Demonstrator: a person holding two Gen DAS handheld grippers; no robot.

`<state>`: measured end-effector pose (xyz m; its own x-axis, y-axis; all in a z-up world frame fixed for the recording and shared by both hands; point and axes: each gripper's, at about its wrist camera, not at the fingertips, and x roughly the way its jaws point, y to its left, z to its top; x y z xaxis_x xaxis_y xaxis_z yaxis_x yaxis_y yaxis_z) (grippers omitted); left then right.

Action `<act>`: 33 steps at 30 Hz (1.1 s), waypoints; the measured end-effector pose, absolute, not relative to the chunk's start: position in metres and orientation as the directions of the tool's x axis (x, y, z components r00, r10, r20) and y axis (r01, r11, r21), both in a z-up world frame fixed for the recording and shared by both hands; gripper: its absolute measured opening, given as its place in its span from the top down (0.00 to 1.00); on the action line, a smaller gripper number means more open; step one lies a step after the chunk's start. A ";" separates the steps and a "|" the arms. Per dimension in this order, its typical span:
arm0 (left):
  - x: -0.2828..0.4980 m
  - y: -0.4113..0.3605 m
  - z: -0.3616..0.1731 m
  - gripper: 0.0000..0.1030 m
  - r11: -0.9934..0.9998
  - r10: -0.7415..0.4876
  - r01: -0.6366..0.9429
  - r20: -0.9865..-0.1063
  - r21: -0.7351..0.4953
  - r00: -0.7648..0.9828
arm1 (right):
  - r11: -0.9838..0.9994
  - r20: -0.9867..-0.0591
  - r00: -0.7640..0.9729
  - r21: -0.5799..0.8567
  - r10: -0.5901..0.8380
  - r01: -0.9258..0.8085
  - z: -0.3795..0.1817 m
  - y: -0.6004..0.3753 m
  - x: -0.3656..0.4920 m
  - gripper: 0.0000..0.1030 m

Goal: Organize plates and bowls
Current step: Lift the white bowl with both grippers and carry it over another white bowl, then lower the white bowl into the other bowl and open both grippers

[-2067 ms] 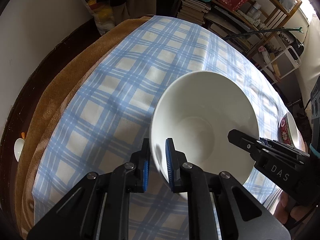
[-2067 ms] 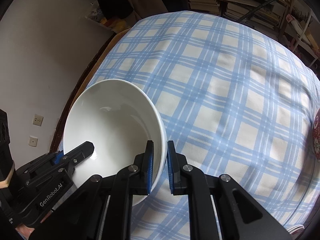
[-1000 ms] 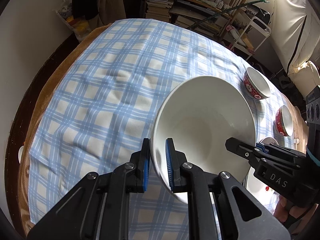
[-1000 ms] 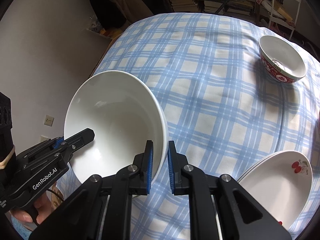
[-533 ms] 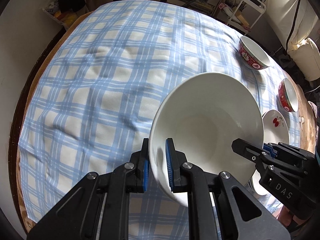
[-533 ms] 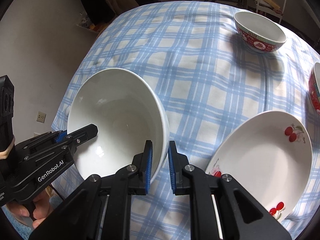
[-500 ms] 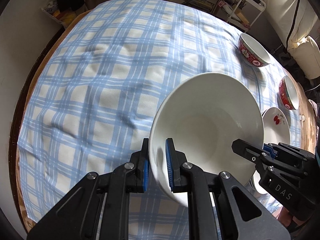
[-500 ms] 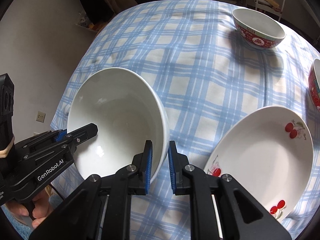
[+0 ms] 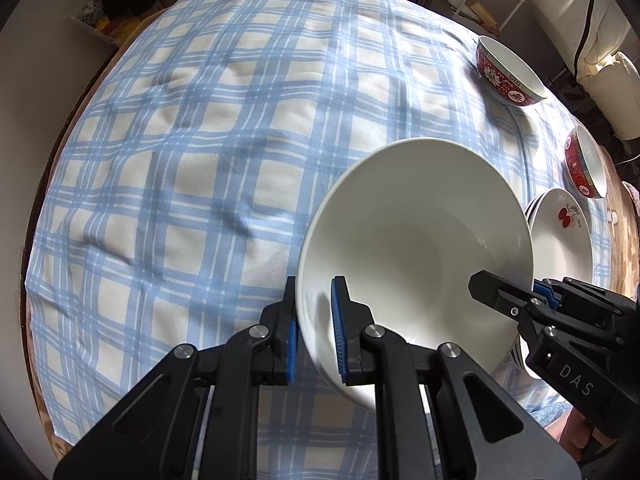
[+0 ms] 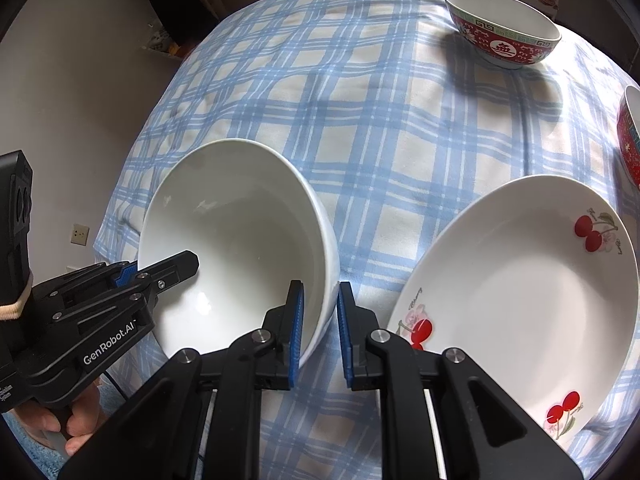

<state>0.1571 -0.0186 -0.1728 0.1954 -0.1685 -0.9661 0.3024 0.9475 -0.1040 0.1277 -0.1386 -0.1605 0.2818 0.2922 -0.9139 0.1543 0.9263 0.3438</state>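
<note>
A large white bowl (image 9: 420, 232) (image 10: 240, 248) hangs tilted above the checked tablecloth, held by both grippers. My left gripper (image 9: 314, 320) is shut on its left rim. My right gripper (image 10: 319, 320) is shut on its right rim and shows in the left wrist view (image 9: 504, 292). The left gripper also shows in the right wrist view (image 10: 168, 268). A white plate with cherries (image 10: 520, 292) (image 9: 564, 236) lies just right of the bowl, on top of other plates.
Two red patterned bowls stand on the cloth: one at the far right (image 9: 508, 76) (image 10: 500, 36), one at the right edge (image 9: 586, 164) (image 10: 630, 136). The blue checked cloth (image 9: 220, 140) covers a round table. Shelves and a sofa lie beyond.
Both grippers have carried the white bowl to the right across the table, toward the cherry plate. The plate and the red bowls have come into view and closer.
</note>
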 end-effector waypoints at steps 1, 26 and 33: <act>0.158 -0.019 -0.173 0.86 0.947 -0.168 0.304 -0.966 -0.103 0.196 | 0.925 -0.913 0.283 0.346 0.294 0.155 -0.161 -0.139 0.128 0.83; 0.161 -0.014 -0.178 0.91 0.952 -0.179 0.278 -0.968 -0.126 0.174 | 0.921 -0.911 0.276 0.356 0.305 0.157 -0.164 -0.138 0.133 0.79; 0.164 -0.011 -0.164 0.88 0.957 -0.171 0.268 -0.963 -0.112 0.208 | 0.905 -0.901 0.276 0.389 0.335 0.171 -0.160 -0.144 0.134 0.79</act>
